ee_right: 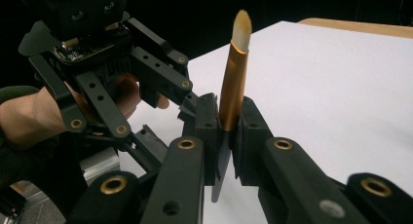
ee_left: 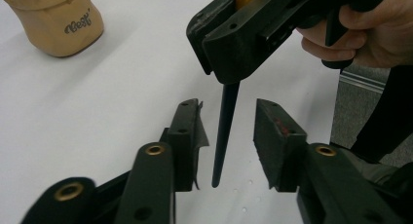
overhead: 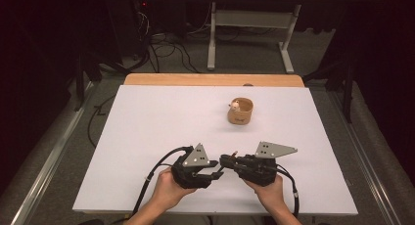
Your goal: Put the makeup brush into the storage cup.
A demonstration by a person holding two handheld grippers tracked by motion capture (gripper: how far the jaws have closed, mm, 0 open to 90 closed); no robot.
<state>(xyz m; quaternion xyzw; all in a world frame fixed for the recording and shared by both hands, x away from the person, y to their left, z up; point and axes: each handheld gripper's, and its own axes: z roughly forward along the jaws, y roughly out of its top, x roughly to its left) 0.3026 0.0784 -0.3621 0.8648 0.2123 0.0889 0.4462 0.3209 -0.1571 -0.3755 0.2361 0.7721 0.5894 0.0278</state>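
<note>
1. Container: tan cup point(overhead: 240, 112) stands upright on the white table point(overhead: 147, 137), far side, right of centre, well apart from both tools. I see a small whitish object point(overhead: 235, 106) inside at its left rim; can't tell what it is. In left gripper view the cup point(ee_left: 56, 20) sits top left w/ dark script lettering on its side.
2. Task thing: a brush point(ee_right: 233, 95) w/ gold-orange ferrule, pale tip, thin dark handle tapering to a point.
3. Right tool point(ee_right: 225, 136): pressed together on the brush, pinching it at the bottom of the gold part. Pale tip sticks up beyond the jaws; dark handle runs back down between them.
4. In left gripper view the right tool point(ee_left: 229, 48) comes in from the top, and the brush handle point(ee_left: 224, 131) hangs from it pointing down, tip near the table.
5. Left tool point(ee_left: 226, 136): spread. Handle sits in the gap between its two jaws, touching neither as far as I can see, a bit nearer the left-hand jaw.
6. High view: both tools at the near edge of the table, left tool point(overhead: 213, 172) & right tool point(overhead: 226, 161) nose to nose, almost touching, each in a hand.
</note>
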